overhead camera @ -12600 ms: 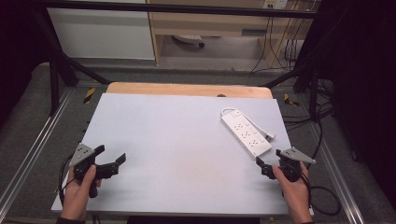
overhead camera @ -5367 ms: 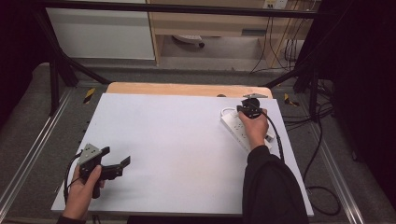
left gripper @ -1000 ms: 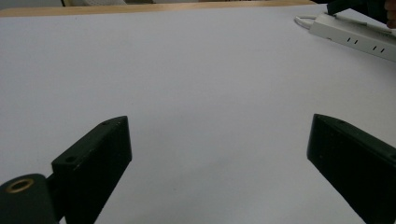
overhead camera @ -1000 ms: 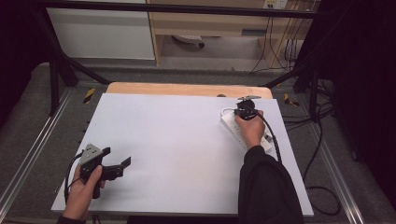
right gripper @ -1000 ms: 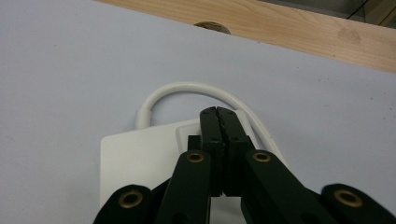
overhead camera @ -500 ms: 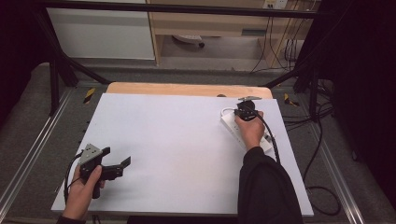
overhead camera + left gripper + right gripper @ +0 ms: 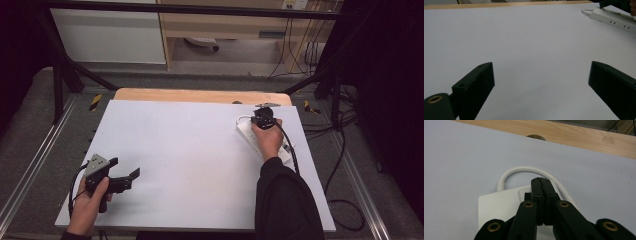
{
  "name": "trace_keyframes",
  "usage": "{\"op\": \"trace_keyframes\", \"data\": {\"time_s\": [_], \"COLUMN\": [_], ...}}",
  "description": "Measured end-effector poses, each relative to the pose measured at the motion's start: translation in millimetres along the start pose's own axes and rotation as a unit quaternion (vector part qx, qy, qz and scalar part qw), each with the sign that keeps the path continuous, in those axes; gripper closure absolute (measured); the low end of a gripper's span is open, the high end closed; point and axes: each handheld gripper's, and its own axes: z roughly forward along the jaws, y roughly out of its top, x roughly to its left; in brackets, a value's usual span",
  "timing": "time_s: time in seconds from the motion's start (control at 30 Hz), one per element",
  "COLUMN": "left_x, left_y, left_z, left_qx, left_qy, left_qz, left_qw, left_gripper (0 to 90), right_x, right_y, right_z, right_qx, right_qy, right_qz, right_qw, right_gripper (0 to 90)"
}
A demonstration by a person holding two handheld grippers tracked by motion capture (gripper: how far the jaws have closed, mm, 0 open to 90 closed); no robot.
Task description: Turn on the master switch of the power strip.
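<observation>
A white power strip (image 7: pixel 244 133) lies at the table's back right, slanting toward the near right edge; it also appears in the left gripper view (image 7: pixel 614 18). My right gripper (image 7: pixel 261 116) is over its far end, jaws shut together with nothing between them. In the right gripper view the shut tips (image 7: pixel 541 180) sit on the strip's end (image 7: pixel 499 205), just before its looped white cord (image 7: pixel 524 168). My left gripper (image 7: pixel 123 167) rests at the near left of the table, open, with bare table between the jaws (image 7: pixel 540 82).
The white tabletop (image 7: pixel 190 150) has a wooden strip (image 7: pixel 200 95) along its far edge with a round hole (image 7: pixel 536 137). The right gripper's black cable (image 7: pixel 290 145) trails over the strip. Metal frame legs and floor cables surround the table.
Since the earliest frame my right gripper has travelled from the table's near right corner to the far end of the power strip. In the last second it has barely shifted. The left gripper stays put.
</observation>
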Motion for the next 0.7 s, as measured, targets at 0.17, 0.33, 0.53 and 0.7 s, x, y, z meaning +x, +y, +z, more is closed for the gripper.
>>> {"op": "trace_keyframes", "data": {"time_s": [0.17,0.33,0.53,0.7], "left_x": [-0.1,0.1,0.1,0.4], "left_y": [0.1,0.1,0.2,0.1], "left_z": [-0.1,-0.2,-0.2,-0.4], "left_qx": [0.0,0.0,-0.001,-0.002], "left_qy": [-0.001,-0.001,0.0,0.0], "left_qz": [0.0,0.0,0.001,0.001], "left_qw": [1.0,1.0,1.0,1.0], "left_gripper": [6.5,6.5,6.5,6.5], "right_x": [0.2,0.2,0.3,1.2], "right_y": [-0.1,-0.3,-0.4,-0.5], "right_z": [0.1,0.2,0.5,0.9], "right_qx": [-0.001,-0.002,-0.008,-0.012], "right_qy": [-0.001,-0.001,0.001,0.001], "right_qz": [0.0,0.0,0.002,0.006], "right_qw": [1.0,1.0,1.0,0.9999], "right_gripper": [90.0,90.0,90.0,90.0]}}
